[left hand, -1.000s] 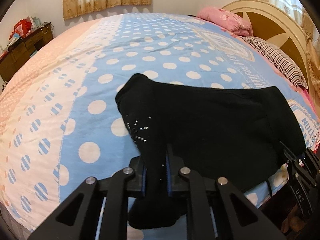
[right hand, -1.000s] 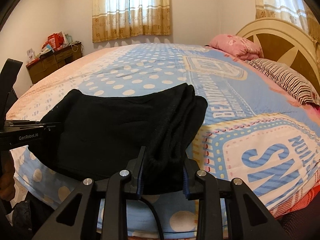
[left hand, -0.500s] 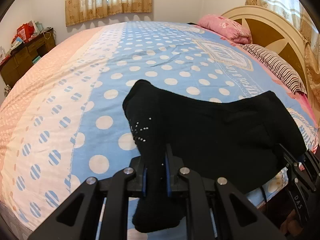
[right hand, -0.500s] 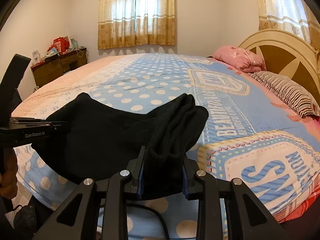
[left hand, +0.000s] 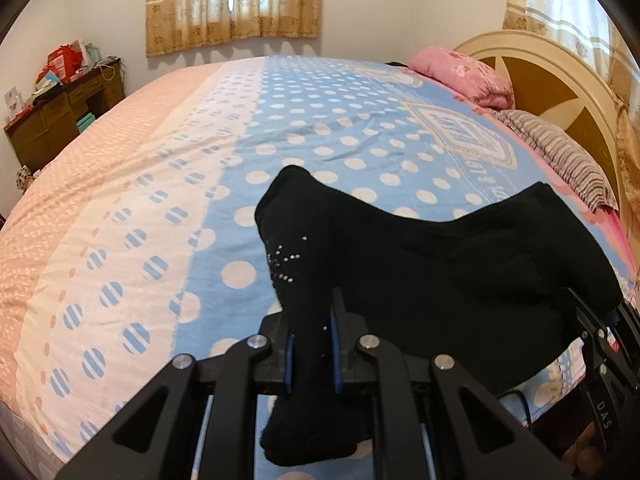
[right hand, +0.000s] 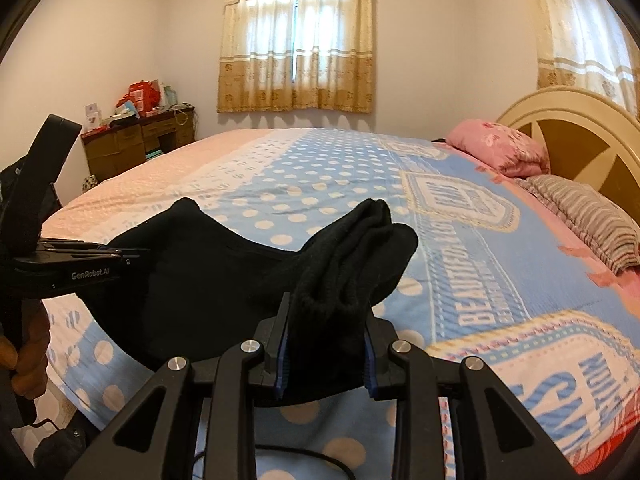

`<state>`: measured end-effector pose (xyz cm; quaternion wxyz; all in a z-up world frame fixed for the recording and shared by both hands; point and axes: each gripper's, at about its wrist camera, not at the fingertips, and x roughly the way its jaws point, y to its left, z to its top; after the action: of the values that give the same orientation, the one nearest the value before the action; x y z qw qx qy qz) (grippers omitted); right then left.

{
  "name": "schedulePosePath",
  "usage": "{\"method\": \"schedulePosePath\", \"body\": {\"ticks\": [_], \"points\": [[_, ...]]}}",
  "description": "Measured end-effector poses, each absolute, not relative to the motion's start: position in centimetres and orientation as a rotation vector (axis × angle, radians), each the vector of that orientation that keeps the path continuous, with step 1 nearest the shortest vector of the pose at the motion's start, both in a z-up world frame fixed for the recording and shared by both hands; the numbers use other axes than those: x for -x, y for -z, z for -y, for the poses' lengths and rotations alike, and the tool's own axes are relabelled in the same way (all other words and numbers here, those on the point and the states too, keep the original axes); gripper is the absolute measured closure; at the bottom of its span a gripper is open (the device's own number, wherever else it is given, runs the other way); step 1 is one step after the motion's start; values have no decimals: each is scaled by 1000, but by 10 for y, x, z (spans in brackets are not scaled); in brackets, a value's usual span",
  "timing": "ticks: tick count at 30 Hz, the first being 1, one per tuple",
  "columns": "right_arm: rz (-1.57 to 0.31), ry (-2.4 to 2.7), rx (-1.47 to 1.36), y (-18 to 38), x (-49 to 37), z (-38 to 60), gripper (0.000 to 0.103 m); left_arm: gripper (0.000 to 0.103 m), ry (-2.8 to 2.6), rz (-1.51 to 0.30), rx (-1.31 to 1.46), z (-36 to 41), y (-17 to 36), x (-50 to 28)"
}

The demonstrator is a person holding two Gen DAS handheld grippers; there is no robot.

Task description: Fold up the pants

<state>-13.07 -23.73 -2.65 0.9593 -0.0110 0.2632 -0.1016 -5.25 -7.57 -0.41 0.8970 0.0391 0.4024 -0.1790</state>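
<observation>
The black pants [left hand: 440, 264] hang stretched between my two grippers above the near edge of the bed. My left gripper [left hand: 311, 344] is shut on the left end of the pants, which has small silver studs; a flap droops below the jaws. My right gripper [right hand: 325, 344] is shut on the bunched right end of the pants [right hand: 224, 280]. The cloth sags in the middle between them. The right gripper shows at the right edge of the left wrist view [left hand: 604, 344], and the left gripper at the left of the right wrist view [right hand: 80, 268].
The bed [left hand: 320, 120] has a blue polka-dot and pink cover. A pink pillow [left hand: 464, 72] and a striped pillow [left hand: 560, 152] lie by the cream headboard [left hand: 560, 72] on the right. A cluttered wooden desk [left hand: 60, 112] stands at far left under the curtained window.
Both grippers have lifted the pants higher off the bed. The ends now stand up and the middle sags more. Both views tilt up towards the wall and window.
</observation>
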Motion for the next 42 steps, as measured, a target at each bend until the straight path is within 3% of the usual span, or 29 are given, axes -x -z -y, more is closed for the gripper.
{"method": "schedulePosePath", "body": {"ticks": [33, 42], "points": [[-411, -210, 111, -8, -14, 88, 74, 88, -40, -715, 117, -89, -29, -9], [-421, -295, 147, 15, -77, 46, 74, 88, -196, -669, 117, -135, -32, -44]]}}
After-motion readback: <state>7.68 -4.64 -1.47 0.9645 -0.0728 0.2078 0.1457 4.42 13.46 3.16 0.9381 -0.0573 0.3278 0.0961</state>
